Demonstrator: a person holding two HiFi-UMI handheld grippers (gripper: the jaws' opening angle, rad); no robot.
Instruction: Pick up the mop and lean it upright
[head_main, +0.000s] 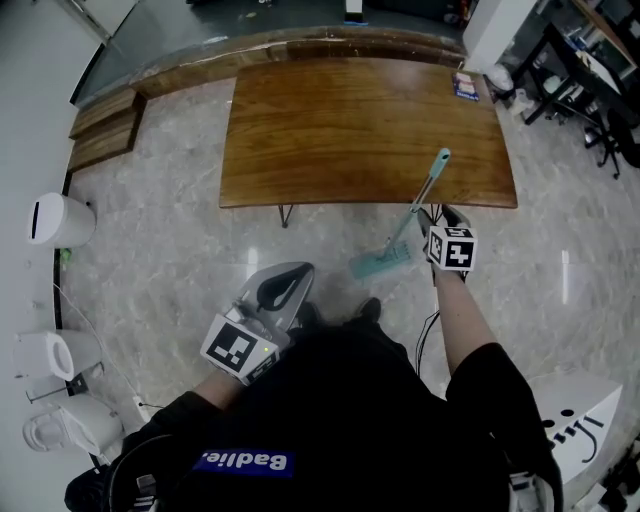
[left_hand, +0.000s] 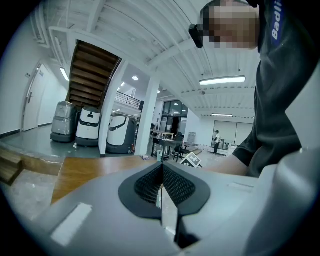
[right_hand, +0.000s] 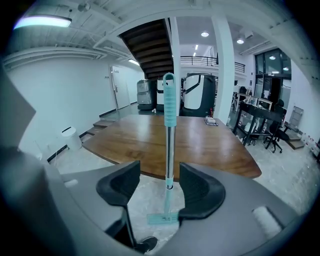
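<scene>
The mop stands nearly upright, its silver pole leaning on the front edge of the wooden table. Its teal grip rises over the tabletop and its teal head rests on the marble floor. My right gripper sits just right of the pole, with its jaws open. In the right gripper view the right gripper frames the pole in its gap, and the pads do not touch it. My left gripper hangs low by my body; in its own view the left gripper is shut on nothing.
A small booklet lies at the table's far right corner. Black office chairs crowd the right side. White bins line the left wall and wooden steps sit at far left. A white unit stands at my right.
</scene>
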